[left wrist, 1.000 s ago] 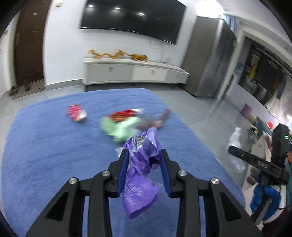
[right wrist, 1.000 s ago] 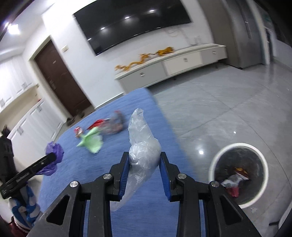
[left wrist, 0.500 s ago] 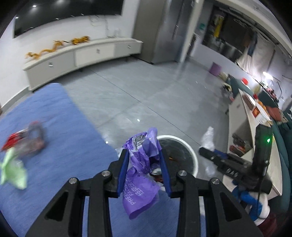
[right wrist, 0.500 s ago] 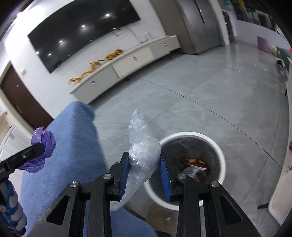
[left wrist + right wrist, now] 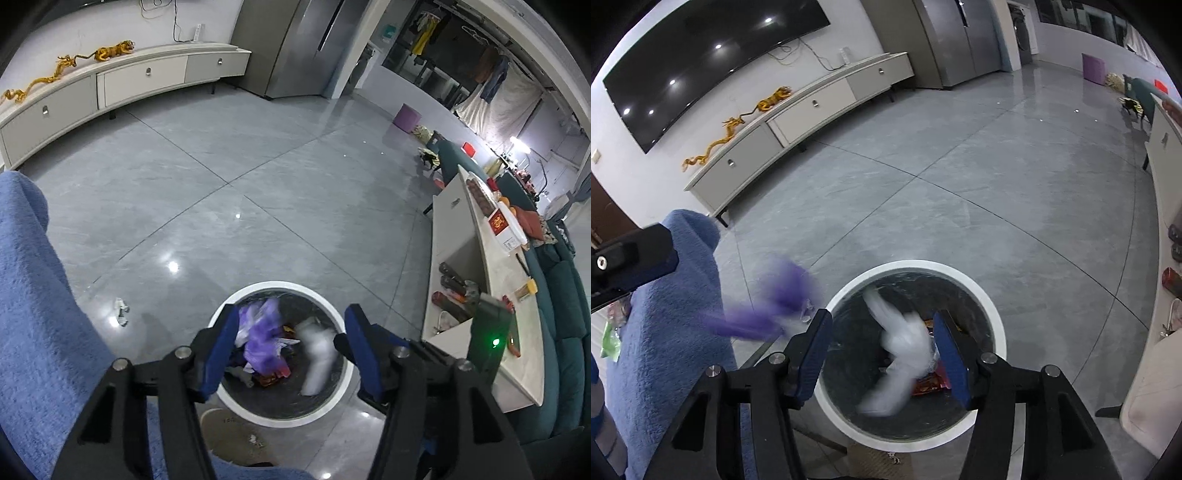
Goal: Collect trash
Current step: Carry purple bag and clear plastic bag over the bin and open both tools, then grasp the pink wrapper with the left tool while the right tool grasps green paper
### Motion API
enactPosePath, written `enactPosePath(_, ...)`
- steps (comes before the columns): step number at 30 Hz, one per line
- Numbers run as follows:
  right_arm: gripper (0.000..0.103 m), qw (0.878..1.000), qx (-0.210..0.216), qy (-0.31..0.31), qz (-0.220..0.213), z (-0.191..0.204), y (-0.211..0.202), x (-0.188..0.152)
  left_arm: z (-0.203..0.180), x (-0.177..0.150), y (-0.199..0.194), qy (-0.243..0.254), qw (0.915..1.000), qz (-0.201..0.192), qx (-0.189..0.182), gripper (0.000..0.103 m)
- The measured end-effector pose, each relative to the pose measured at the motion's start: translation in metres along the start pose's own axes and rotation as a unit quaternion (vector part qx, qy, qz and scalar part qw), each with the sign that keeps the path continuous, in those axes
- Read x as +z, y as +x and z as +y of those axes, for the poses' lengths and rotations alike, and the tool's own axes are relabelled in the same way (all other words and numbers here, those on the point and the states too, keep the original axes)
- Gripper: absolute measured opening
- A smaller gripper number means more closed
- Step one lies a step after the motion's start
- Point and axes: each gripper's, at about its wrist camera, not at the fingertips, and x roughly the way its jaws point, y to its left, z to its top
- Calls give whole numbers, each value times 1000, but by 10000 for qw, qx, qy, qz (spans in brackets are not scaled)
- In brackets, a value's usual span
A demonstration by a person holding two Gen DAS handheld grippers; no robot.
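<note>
A round white-rimmed trash bin (image 5: pixel 334 314) stands on the grey floor, with wrappers inside; it also shows in the right wrist view (image 5: pixel 991 314). My left gripper (image 5: pixel 290 350) is open above it, and a purple wrapper (image 5: pixel 264 341) falls blurred toward the bin. My right gripper (image 5: pixel 882 350) is open over the bin, and a clear plastic bag (image 5: pixel 901 347) falls blurred into it. The purple wrapper (image 5: pixel 775 299) also shows in mid-air at the left, and the clear bag (image 5: pixel 316 354) shows in the left wrist view.
A blue blanket-covered surface (image 5: pixel 33 314) lies to the left, with a green wrapper (image 5: pixel 609 338) on it. A small white scrap (image 5: pixel 121 312) lies on the floor. A white table (image 5: pixel 476 266) with items and a teal sofa (image 5: pixel 565 295) stand on the right.
Both grippers moved over the bin and opened. The purple wrapper and the clear bag left the jaws and are falling toward the bin.
</note>
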Motion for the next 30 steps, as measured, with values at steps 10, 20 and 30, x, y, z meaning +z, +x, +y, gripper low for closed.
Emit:
enactPosePath(10, 54, 10000, -8, 65, -3, 0, -15, -5, 11, -14, -27, -29, 9997, -106, 196, 58)
enactPosePath(20, 56, 9987, 237, -361, -281, 50, -59, -11, 47, -44, -106, -301, 9961, -665, 491, 58)
enactPosePath(30, 60, 9899, 710, -1172, -365, 138, -93, -29, 106, -101, -188, -726, 9874, -1133, 836, 58)
